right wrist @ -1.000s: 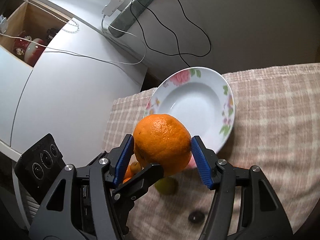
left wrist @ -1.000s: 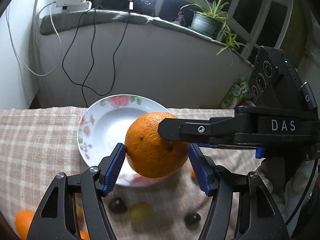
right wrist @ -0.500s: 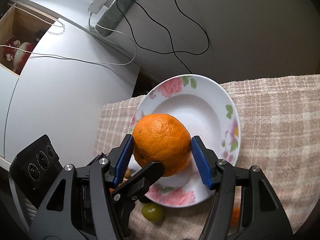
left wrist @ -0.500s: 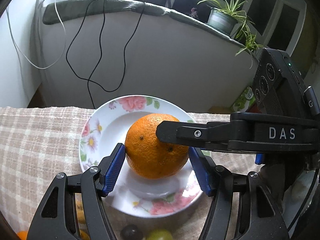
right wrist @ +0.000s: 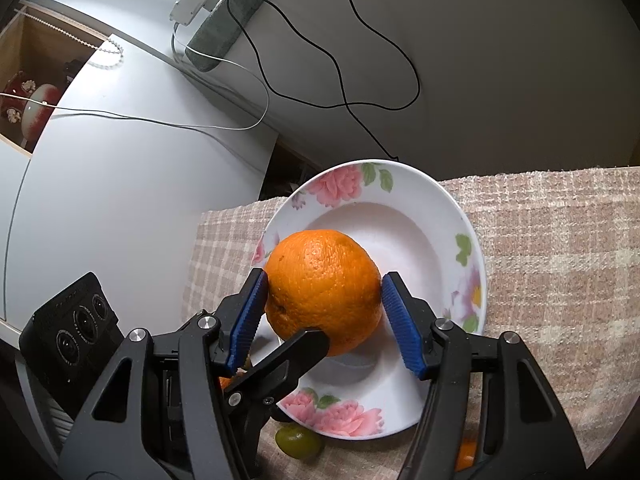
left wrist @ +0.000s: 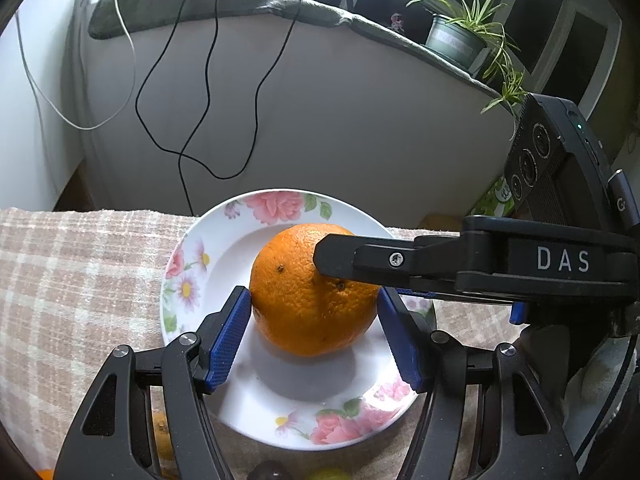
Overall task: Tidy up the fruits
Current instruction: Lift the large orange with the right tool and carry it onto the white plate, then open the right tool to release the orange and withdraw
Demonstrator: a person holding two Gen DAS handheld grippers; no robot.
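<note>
both tools grasp one orange (left wrist: 312, 304) at once, above a white plate (left wrist: 200, 280) with pink flowers on its rim. in the left wrist view the left tool (left wrist: 314, 336) has its blue pads (left wrist: 228, 340) pressed on either side of the fruit, and a black finger of the right tool comes in from the right side and lies across the upper right of the fruit. in the right wrist view the right tool (right wrist: 322, 320) clamps the same orange (right wrist: 322, 292) between its own blue pads (right wrist: 400, 320), while a black finger of the left tool reaches up from the lower left and touches the underside of the fruit. the orange casts a shadow on the plate (right wrist: 440, 240); whether it rests on the plate or hangs just over it cannot be told.

the plate sits on a checked beige cloth (left wrist: 80, 280) that covers the worktop. just beside the near rim of the plate lies a green grape (right wrist: 298, 442), and a bit of another orange fruit (right wrist: 466, 454) shows behind the right tool's frame. behind the worktop stands a pale wall with black cables (left wrist: 200, 100) hanging down it, and a potted plant (left wrist: 460, 36) on the ledge above.
</note>
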